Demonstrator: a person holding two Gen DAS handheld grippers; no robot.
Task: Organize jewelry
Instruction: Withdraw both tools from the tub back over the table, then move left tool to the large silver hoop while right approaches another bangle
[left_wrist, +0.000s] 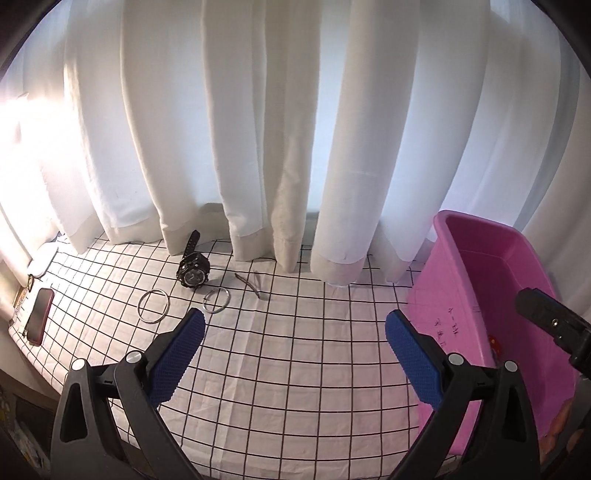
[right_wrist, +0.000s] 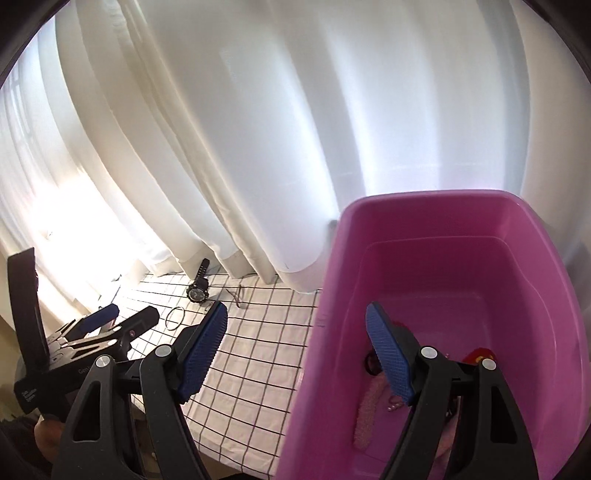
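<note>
**gridfan:** Up near the curtain hem, on the checked cloth, sits what's left to sort: a black watch (left_wrist: 194, 273) with its strap pointing back toward the curtain, a big silver bangle (left_wrist: 153, 306) lying flat to its left, a smaller ring-shaped bangle (left_wrist: 217, 300) nearer the middle, and a thin dark hairpin-looking piece (left_wrist: 248, 282) just right of that. All of it lies ahead and left of the left gripper (left_wrist: 295, 332), whose jaws stand wide apart with nothing between them. Its left pad (left_wrist: 177, 360) is close to the small bangle.

**binwatcher:** And the right gripper (right_wrist: 295, 338)? It's also spread wide and empty, hanging over the near rim of the pink bin (right_wrist: 424, 206), one finger inside, one outside. Some items already lie in the bin's bottom: a pale beaded strand (right_wrist: 369, 410), something red (right_wrist: 478, 356), hard to say more.

**gridfan:** So the left one is clearly nearer the loose stuff; the bin stands well to the right of the pile. Guess is it goes for the small bangle first. That lies flat, so the jaws probably need to come down across its rim.

**binwatcher:** Agreed. A phone (left_wrist: 38, 315) lies off at the far left edge, not jewelry.
</note>
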